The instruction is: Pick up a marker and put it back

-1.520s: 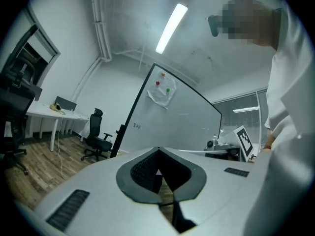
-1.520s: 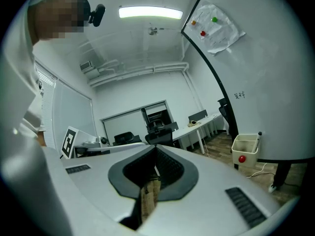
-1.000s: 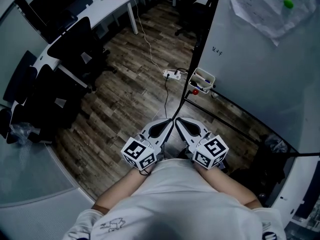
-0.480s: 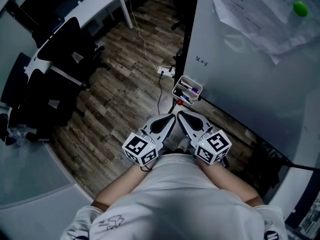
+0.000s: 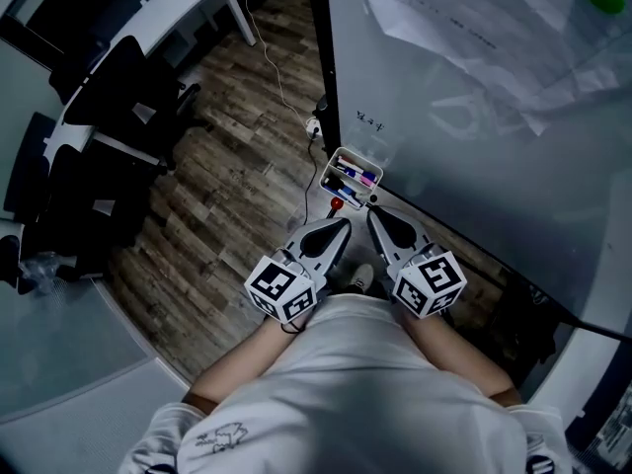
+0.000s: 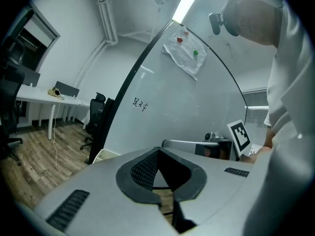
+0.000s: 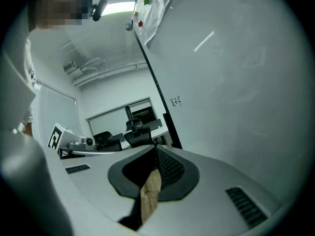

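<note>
Holds left claw [image 5: 345, 225] and right claw [image 5: 371, 214] closed on nothing, side by side, tips aimed at the tray [image 5: 327, 174] on the whiteboard [image 5: 474, 146] where the markers [image 5: 354, 177] lie, seemingly readying a pick.

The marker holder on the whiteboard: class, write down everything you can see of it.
The marker holder is a small white open-topped box, plastic by its look, mounted near the lower corner of the whiteboard. Several markers lie in it, blue, purple and dark; something red shows at its lower edge.
</note>
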Motion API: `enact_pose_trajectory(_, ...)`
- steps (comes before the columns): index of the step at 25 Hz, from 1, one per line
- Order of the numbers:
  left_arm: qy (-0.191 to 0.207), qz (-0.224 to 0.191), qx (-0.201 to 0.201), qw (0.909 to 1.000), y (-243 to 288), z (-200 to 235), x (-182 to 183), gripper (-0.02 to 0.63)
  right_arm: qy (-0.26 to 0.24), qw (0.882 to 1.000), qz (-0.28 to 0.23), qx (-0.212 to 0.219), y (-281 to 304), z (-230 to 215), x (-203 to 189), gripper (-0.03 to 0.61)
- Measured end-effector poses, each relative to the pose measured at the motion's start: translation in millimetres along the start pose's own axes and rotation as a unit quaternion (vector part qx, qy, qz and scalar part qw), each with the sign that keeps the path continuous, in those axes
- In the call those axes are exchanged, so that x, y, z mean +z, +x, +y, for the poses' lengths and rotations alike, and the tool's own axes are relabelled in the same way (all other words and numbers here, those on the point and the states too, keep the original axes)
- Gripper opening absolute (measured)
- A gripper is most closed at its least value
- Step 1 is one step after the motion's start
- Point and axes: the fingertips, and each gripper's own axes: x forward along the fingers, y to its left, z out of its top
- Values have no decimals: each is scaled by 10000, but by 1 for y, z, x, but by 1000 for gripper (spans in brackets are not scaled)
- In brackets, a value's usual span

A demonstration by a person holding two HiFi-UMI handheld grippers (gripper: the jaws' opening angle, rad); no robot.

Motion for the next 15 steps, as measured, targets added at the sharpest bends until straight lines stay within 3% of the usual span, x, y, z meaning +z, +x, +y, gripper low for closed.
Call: enact_pose_trajectory(15,-178,262,-219,9993,35,22,-15,6,55,9962,725,-477,17,-43,-39,15)
